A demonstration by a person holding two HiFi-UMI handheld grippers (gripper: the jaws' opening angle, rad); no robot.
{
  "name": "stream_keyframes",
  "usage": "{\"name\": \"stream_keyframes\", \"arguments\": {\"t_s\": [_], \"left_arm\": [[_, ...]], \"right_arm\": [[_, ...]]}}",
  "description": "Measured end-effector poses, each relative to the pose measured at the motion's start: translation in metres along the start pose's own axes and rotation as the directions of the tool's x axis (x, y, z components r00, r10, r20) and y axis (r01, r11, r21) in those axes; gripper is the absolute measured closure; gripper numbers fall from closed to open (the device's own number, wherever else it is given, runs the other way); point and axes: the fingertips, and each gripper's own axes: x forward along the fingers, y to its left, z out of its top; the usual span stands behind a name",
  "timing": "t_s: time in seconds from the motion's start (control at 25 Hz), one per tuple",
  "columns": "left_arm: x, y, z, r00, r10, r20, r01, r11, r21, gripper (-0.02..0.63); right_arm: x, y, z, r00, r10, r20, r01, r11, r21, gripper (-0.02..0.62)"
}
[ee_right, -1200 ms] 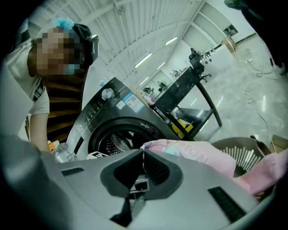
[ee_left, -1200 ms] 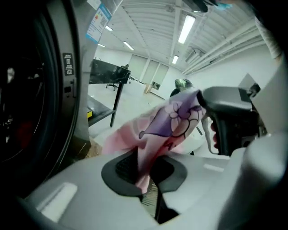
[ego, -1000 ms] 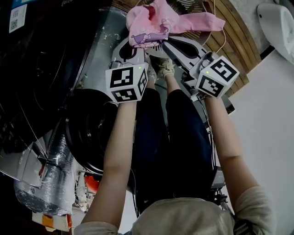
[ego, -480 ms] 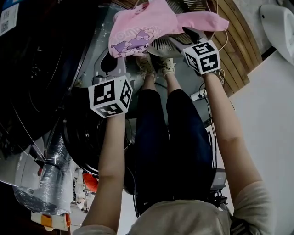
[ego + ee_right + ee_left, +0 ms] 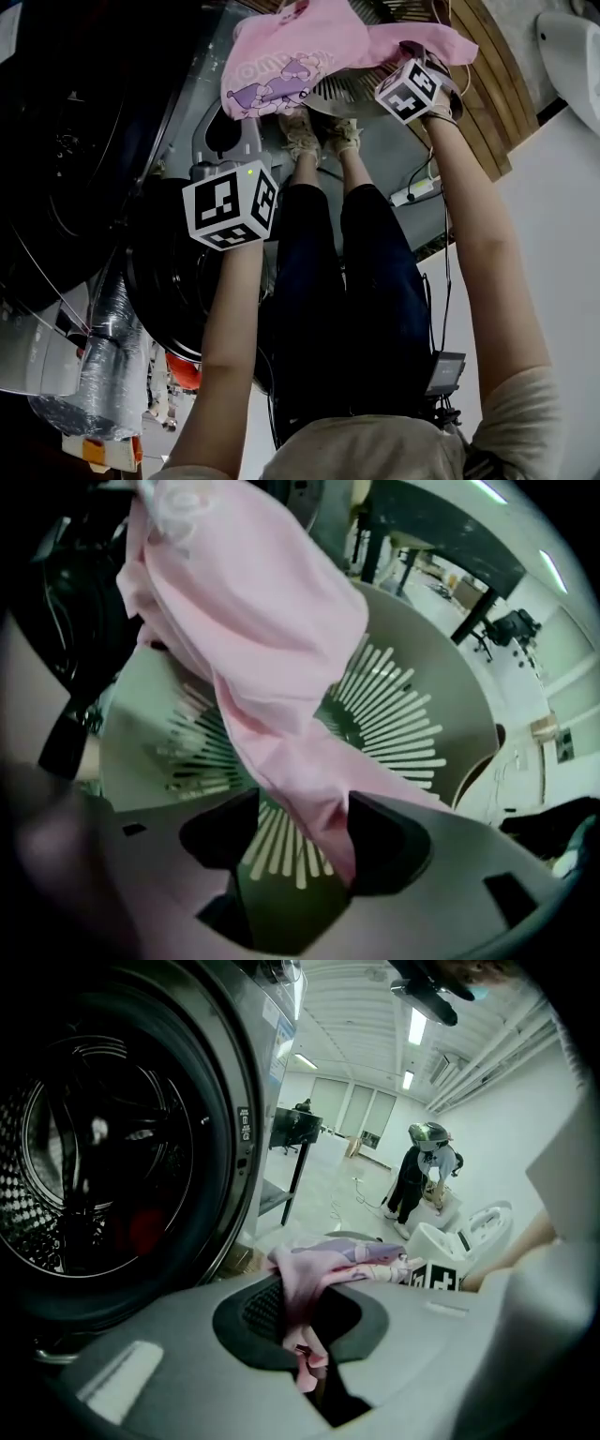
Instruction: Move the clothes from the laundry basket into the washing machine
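1. Above the round, pale-green slotted plastic laundry basket, the soft pink printed garment hangs stretched between the two tools. The left gripper has its jaws closed on one bunched corner. The right gripper points down; its jaws have just been opening and now stand wide. A fold of the cloth lies loose between them against one jaw, not pinched.
2. Snagging looks the nearest risk. That fold drapes over the right jaw, so pulling away toward the grey front-loading washing machine could drag the cloth taut or tug it out of the left jaws.
3. The left hold is on a small wad of fabric only. A quick swing might let it slip, and the garment would drop back into the basket or onto the floor.
4. Most of the garment hangs free of the grip. I judge a trailing end could catch on the basket rim or the door ring instead of clearing into the dark drum.
5. If the right gripper goes down for another piece with the pink one lying across it, it may close on both.
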Motion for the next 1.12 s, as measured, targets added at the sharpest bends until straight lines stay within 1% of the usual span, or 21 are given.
{"name": "stream_keyframes", "arguments": {"t_s": [0.08,0.12,0.16,0.2,0.24,0.32,0.36,0.4,0.44,0.48,0.52,0.56,0.6,0.64,0.68,0.8,0.84,0.92,1.0,1.04,1.12], "left_arm": [[0.001,-0.004,0.0,1.0,-0.007,0.002,0.007,1.0,0.008,0.581],[0.002,-0.006,0.001,1.0,-0.012,0.002,0.012,1.0,0.014,0.581],[0.002,-0.008,0.001,1.0,-0.017,0.002,0.017,1.0,0.021,0.581],[0.003,-0.009,0.001,1.0,-0.023,0.003,0.022,0.999,0.024,0.581],[0.004,-0.01,0.0,1.0,-0.027,0.004,0.027,0.999,0.023,0.581],[0.004,-0.009,-0.002,0.999,-0.034,0.001,0.034,0.999,0.009,0.581],[0.003,-0.009,-0.003,0.999,-0.036,0.001,0.036,0.999,-0.001,0.581],[0.002,-0.01,-0.003,0.999,-0.038,0.003,0.038,0.999,-0.01,0.581],[0.001,-0.011,-0.003,0.999,-0.043,0.007,0.043,0.999,-0.018,0.581],[0.001,-0.013,-0.001,0.999,-0.049,0.012,0.049,0.998,-0.025,0.581],[0.002,-0.015,0.0,0.998,-0.054,0.017,0.055,0.998,-0.031,0.581],[0.001,-0.016,0.002,0.998,-0.058,0.021,0.059,0.998,-0.039,0.581],[0.0,-0.018,0.004,0.998,-0.062,0.024,0.063,0.997,-0.047,0.581],[-0.002,-0.02,0.005,0.997,-0.067,0.026,0.068,0.996,-0.055,0.581],[-0.004,-0.022,0.007,0.997,-0.075,0.031,0.076,0.995,-0.062,0.581],[-0.006,-0.029,0.016,0.994,-0.099,0.054,0.103,0.992,-0.067,0.581],[-0.008,-0.03,0.019,0.993,-0.102,0.063,0.106,0.992,-0.065,0.581],[-0.013,-0.032,0.024,0.99,-0.112,0.086,0.118,0.99,-0.072,0.581],[-0.019,-0.038,0.032,0.98,-0.156,0.124,0.167,0.982,-0.084,0.58],[-0.022,-0.044,0.036,0.968,-0.201,0.149,0.214,0.973,-0.083,0.581],[-0.031,-0.056,0.042,0.933,-0.308,0.185,0.323,0.944,-0.058,0.578]], "right_arm": [[0.008,-0.008,-0.012,0.997,-0.042,-0.063,0.038,0.997,-0.062,0.334],[0.008,-0.014,-0.016,0.995,-0.064,-0.076,0.059,0.996,-0.067,0.389],[0.006,-0.02,-0.018,0.993,-0.087,-0.078,0.082,0.995,-0.062,0.481],[0.003,-0.028,-0.017,0.992,-0.106,-0.068,0.103,0.994,-0.046,0.549],[-0.002,-0.033,-0.014,0.993,-0.111,-0.044,0.11,0.994,-0.011,0.561],[-0.016,-0.035,0.002,0.995,-0.075,0.07,0.065,0.988,0.143,0.568],[-0.028,-0.035,0.014,0.986,-0.053,0.161,0.011,0.968,0.252,0.568],[-0.043,-0.037,0.027,0.964,-0.043,0.261,-0.057,0.93,0.364,0.568],[-0.062,-0.041,0.039,0.932,-0.054,0.359,-0.13,0.875,0.467,0.568],[-0.082,-0.049,0.049,0.891,-0.084,0.445,-0.199,0.81,0.552,0.568],[-0.102,-0.056,0.058,0.848,-0.125,0.515,-0.263,0.745,0.613,0.568],[-0.121,-0.062,0.065,0.804,-0.158,0.573,-0.327,0.688,0.648,0.569],[-0.139,-0.063,0.071,0.76,-0.175,0.626,-0.393,0.643,0.658,0.569],[-0.155,-0.059,0.079,0.718,-0.175,0.674,-0.454,0.616,0.644,0.571],[-0.17,-0.054,0.088,0.68,-0.164,0.714,-0.498,0.612,0.615,0.571],[-0.206,-0.031,0.124,0.603,-0.09,0.792,-0.559,0.661,0.5,0.571],[-0.217,-0.021,0.137,0.573,-0.057,0.818,-0.588,0.666,0.459,0.571],[-0.239,0.001,0.161,0.507,0.015,0.862,-0.653,0.66,0.373,0.571],[-0.258,0.022,0.18,0.452,0.091,0.888,-0.698,0.656,0.288,0.571],[-0.266,0.031,0.188,0.424,0.121,0.898,-0.718,0.65,0.251,0.571],[-0.28,0.046,0.2,0.362,0.163,0.918,-0.763,0.618,0.191,0.571]]}}
